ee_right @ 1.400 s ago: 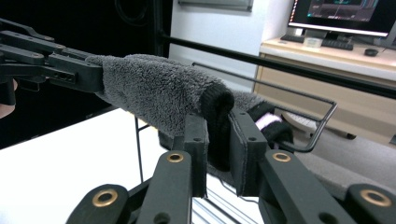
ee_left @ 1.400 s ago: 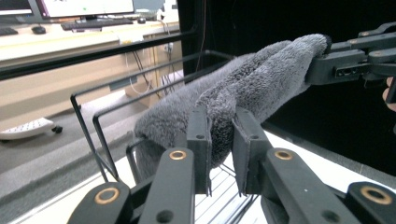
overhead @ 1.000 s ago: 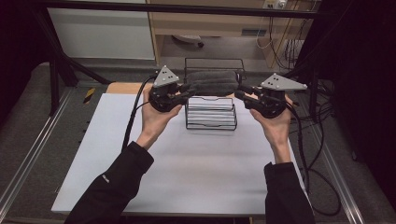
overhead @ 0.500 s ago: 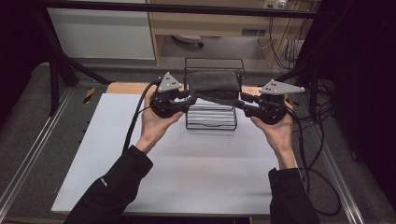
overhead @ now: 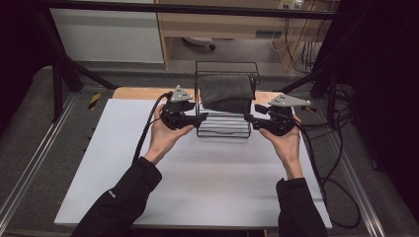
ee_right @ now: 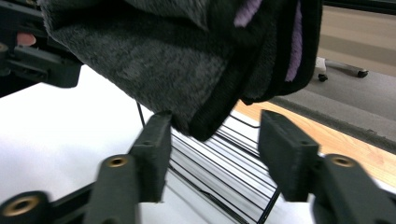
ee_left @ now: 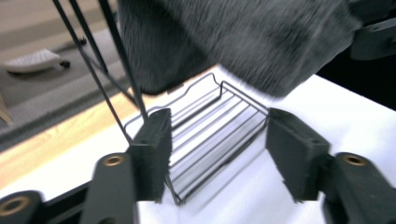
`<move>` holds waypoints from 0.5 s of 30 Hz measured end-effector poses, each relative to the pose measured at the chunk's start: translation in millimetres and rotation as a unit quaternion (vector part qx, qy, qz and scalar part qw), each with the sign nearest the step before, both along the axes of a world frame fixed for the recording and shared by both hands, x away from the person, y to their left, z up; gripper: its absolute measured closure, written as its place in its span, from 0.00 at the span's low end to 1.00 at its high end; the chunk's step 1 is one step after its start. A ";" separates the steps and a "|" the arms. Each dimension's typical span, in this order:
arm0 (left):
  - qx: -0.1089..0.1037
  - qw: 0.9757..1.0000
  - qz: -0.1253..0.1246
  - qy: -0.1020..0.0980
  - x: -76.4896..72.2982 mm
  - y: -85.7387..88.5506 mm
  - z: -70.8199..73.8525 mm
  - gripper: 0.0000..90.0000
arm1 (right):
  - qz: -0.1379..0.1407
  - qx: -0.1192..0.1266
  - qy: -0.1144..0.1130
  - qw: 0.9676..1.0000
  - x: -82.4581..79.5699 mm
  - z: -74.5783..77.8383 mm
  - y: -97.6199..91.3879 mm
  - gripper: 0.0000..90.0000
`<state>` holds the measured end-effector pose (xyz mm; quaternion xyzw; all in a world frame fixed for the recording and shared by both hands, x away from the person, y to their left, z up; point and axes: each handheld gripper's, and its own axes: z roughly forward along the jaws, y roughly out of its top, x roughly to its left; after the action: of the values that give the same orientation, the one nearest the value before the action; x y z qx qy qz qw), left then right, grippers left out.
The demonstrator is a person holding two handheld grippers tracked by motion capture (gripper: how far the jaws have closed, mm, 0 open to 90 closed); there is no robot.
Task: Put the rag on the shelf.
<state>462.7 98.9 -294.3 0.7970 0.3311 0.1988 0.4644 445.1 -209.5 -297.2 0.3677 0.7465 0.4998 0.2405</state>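
A folded dark grey towel (overhead: 227, 92) lay draped over the top of a black wire rack (overhead: 223, 127) that stood near the far edge of the white worktop (overhead: 197, 177); the left gripper (overhead: 200, 118) sat just beside the rack's left side and the right gripper (overhead: 248, 118) just beside its right; both had just been opening, their jaws apart below the towel's ends, nothing pressed between the pads.
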 end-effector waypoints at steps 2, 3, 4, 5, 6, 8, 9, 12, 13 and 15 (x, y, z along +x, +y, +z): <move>0.002 1.000 0.001 0.004 -0.7 3.1 -3.5 0.40 | -0.003 0.005 0.000 1.000 -2.0 -1.7 -1.9 0.44; 0.004 1.000 0.001 0.007 -1.5 5.1 -5.0 0.37 | -0.003 0.009 -0.001 1.000 -3.3 -1.9 -2.9 0.41; 0.005 1.000 0.001 0.008 -2.0 6.5 -6.0 0.35 | -0.002 0.014 -0.002 1.000 -5.0 -1.6 -3.9 0.37; 0.005 1.000 0.000 0.011 -2.7 8.4 -7.1 0.33 | -0.002 0.016 -0.001 1.000 -6.0 -1.5 -4.2 0.33; 0.007 1.000 0.001 0.014 -3.5 10.2 -8.0 0.30 | 0.000 0.017 0.001 1.000 -7.4 -1.2 -4.6 0.30; 0.010 1.000 0.000 0.016 -5.7 14.8 -10.4 0.24 | 0.002 0.016 0.002 1.000 -10.8 -0.9 -5.0 0.23; 0.013 1.000 0.000 0.016 -6.7 16.7 -11.1 0.20 | 0.003 0.016 0.005 1.000 -12.7 -0.9 -5.1 0.20; 0.019 1.000 0.000 0.021 -11.2 25.6 -15.2 0.14 | 0.009 0.022 0.012 1.000 -17.4 -1.5 -5.7 0.14; 0.021 1.000 -0.001 0.023 -12.4 28.1 -16.3 0.13 | 0.013 0.026 0.017 0.999 -19.3 -2.1 -6.3 0.12; 0.027 0.999 -0.001 0.026 -16.0 34.7 -19.9 0.11 | 0.016 0.028 0.023 0.999 -21.6 -3.4 -7.2 0.09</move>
<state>446.7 133.6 -314.2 0.8144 0.3370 0.1868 0.4340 423.5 -216.7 -300.6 0.3736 0.7432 0.5158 0.2051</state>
